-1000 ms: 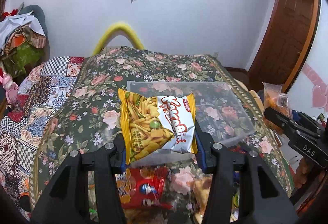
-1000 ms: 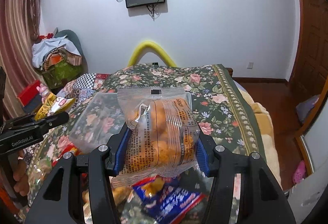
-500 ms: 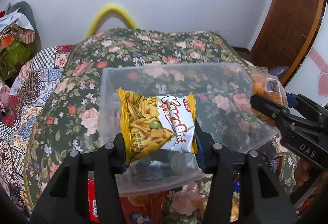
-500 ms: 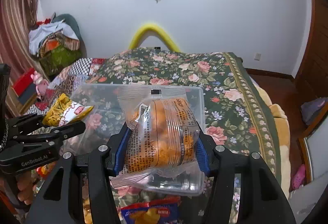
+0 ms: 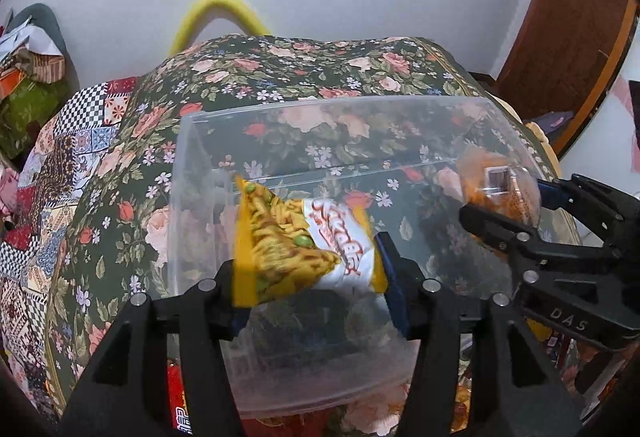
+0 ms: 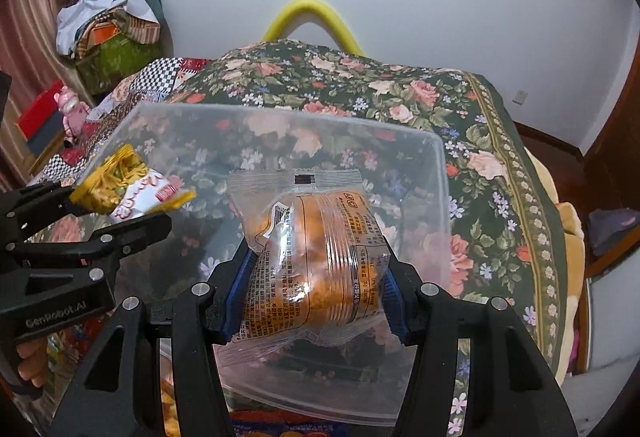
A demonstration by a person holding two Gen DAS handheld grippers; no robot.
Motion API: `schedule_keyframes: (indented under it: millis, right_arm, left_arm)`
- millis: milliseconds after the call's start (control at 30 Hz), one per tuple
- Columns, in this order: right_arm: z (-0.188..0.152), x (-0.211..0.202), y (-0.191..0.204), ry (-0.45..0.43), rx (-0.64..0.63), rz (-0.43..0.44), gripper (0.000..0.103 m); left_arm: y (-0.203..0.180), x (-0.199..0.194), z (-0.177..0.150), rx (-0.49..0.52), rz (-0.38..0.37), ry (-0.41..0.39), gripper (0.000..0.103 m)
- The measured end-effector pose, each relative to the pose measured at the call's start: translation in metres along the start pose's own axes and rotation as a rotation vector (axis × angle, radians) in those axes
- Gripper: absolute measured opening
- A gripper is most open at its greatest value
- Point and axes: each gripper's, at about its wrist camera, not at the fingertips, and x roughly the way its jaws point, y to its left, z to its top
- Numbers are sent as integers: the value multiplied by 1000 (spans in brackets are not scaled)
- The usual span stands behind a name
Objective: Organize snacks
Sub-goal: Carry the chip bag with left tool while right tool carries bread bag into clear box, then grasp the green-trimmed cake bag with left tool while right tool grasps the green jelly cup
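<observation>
A clear plastic bin lies on the floral bed, and both grippers are over it. In my left gripper the jaws are opening; the yellow and white snack bag between them is tilted, blurred and slipping loose above the bin's inside. My right gripper is shut on a clear bag of orange snacks, held upright over the bin. The right wrist view shows the left gripper and yellow bag at the bin's left side. The right gripper and orange bag appear at the bin's right wall.
Loose snack packets, among them a red one, lie on the floral bedspread in front of the bin. A yellow foam arch stands behind the bed. Piled clothes sit at the left, a wooden door at the right.
Both grippers came forward and down over the bin, which now fills both views. The yellow bag has tilted and started to slip between the left fingers. The orange bag stays gripped.
</observation>
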Motion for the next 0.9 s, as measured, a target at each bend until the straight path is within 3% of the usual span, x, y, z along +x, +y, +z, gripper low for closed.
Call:
schedule_keyframes:
  millis: [200, 367, 900]
  right_arm:
    - [0, -3, 1, -7, -8, -18, 62]
    - [1, -26, 1, -68, -4, -22, 71]
    - [-33, -121, 4, -220, 33, -52, 75]
  left_arm:
    - [-3, -12, -2, 18, 19, -50, 62]
    - [-5, -29, -1, 29, 11, -85, 64]
    - [23, -151, -35, 9, 29, -229, 71]
